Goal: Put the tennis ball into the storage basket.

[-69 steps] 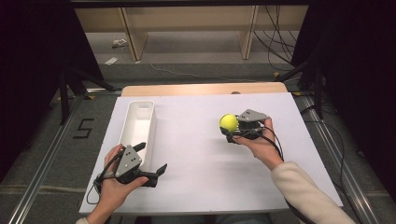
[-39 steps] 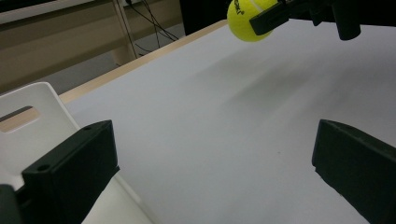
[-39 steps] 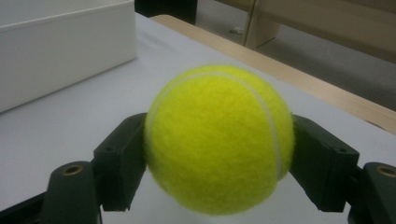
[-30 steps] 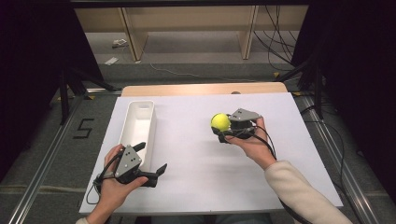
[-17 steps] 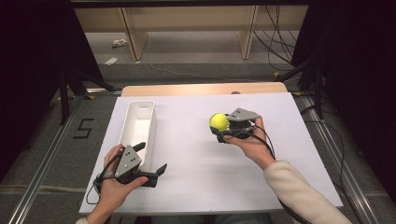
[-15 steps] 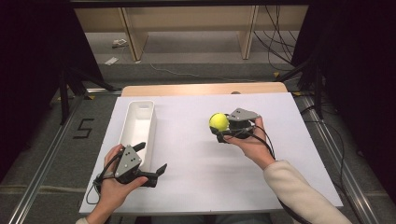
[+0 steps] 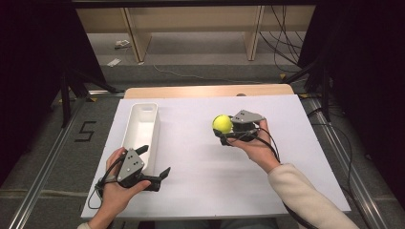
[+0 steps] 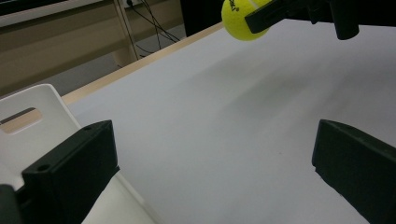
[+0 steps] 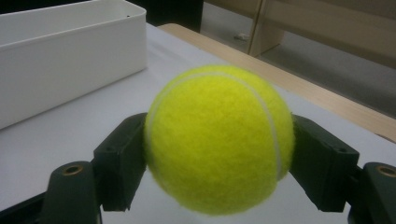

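Observation:
A yellow tennis ball is held just above the white board, right of centre, with my right gripper shut on it. In the right gripper view the ball sits squeezed between the two black jaws. A long white bin lies along the board's left side and looks empty. My left gripper rests open near the front left, beside the bin's near end, with nothing between its jaws. In the left gripper view the ball and the other gripper appear far off at the top, and the bin is at the left.
The white board covers a wooden table. Wooden shelf frames and cables stand on the floor behind. A "5" marking and metal rails lie at the left. A dark tripod leg stands at the right.
The right gripper has carried the ball slightly left, then held still over the last second. The left gripper has not moved.

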A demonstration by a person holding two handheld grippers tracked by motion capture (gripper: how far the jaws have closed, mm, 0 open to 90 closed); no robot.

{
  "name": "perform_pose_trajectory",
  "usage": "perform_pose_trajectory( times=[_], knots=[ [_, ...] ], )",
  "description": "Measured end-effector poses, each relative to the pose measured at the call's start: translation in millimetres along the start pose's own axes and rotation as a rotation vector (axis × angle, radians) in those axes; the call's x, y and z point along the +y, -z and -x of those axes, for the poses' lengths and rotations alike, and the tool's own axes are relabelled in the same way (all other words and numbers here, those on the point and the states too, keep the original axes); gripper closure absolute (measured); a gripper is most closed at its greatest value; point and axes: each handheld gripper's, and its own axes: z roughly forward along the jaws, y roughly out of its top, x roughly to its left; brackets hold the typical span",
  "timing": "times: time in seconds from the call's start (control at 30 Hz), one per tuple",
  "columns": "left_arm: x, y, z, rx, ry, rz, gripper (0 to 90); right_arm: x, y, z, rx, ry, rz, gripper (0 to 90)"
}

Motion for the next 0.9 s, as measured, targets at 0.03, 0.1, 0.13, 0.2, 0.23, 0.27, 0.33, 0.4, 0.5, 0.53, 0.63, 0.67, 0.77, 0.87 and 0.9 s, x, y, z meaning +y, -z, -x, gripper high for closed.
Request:
perform_pose_trajectory(
  times=[0.03, 0.1, 0.13, 0.2, 0.23, 0.27, 0.33, 0.4, 0.5, 0.53, 0.63, 0.67, 0.77, 0.87, 0.9],
  knots=[
    [-0.1, -0.2, -0.1, 0.0, 0.0, 0.001, 0.0, 0.6, -0.1, -0.1, 0.0, 0.0, 0.001, 26.3],
    [-0.2, 0.1, -0.3, 0.0, -0.001, -0.002, 0.0, 0.9, -0.1, -0.1, 0.001, 0.001, 0.002, 26.3],
    [-0.2, 0.0, -0.3, 0.0, -0.001, 0.0, 0.0, 1.1, -0.2, -0.2, 0.001, 0.001, 0.002, 26.3],
    [-0.1, 0.1, -0.2, 0.001, -0.001, 0.001, 0.0, 1.4, -0.5, -0.6, 0.002, 0.0, 0.003, 26.3],
    [-0.1, 0.1, -0.2, 0.001, -0.001, 0.001, 0.0, 1.6, -0.9, -1.1, 0.0, -0.001, 0.006, 26.3],
    [-0.1, 0.0, -0.3, 0.0, 0.0, 0.002, 0.0, 1.8, -1.0, -1.4, 0.001, -0.001, 0.006, 26.3],
    [0.1, 0.1, -0.5, 0.002, 0.0, 0.002, 0.0, 2.0, -1.4, -2.0, 0.002, -0.002, 0.008, 26.3],
    [0.1, 0.3, -0.7, 0.003, 0.001, 0.003, 0.0, 2.5, -1.5, -2.3, 0.004, 0.0, 0.008, 26.3],
    [0.0, 0.3, -1.1, 0.002, 0.003, 0.005, 0.0, 3.4, -1.3, -3.2, 0.005, -0.002, 0.008, 26.3],
    [0.0, 0.1, -1.2, 0.002, 0.004, 0.005, 0.0, 3.6, -1.6, -3.5, 0.007, 0.0, 0.012, 26.4],
    [0.0, -0.6, -1.2, 0.001, 0.003, 0.005, 0.0, 4.2, -1.9, -4.1, 0.009, -0.001, 0.013, 26.3],
    [0.0, -0.7, -1.0, -0.001, 0.003, 0.006, 0.0, 4.4, -2.1, -4.4, 0.01, -0.002, 0.014, 26.3],
    [-0.2, -1.0, -0.6, -0.002, 0.001, 0.006, 0.0, 5.0, -2.6, -5.5, 0.009, -0.001, 0.015, 26.3],
    [-0.4, -1.5, -1.0, -0.002, 0.004, 0.007, 0.0, 5.9, -2.9, -6.8, 0.013, -0.001, 0.016, 26.3],
    [-0.5, -1.7, -1.3, -0.002, 0.004, 0.006, 0.0, 6.3, -3.0, -7.3, 0.015, -0.002, 0.016, 26.3]
  ],
)
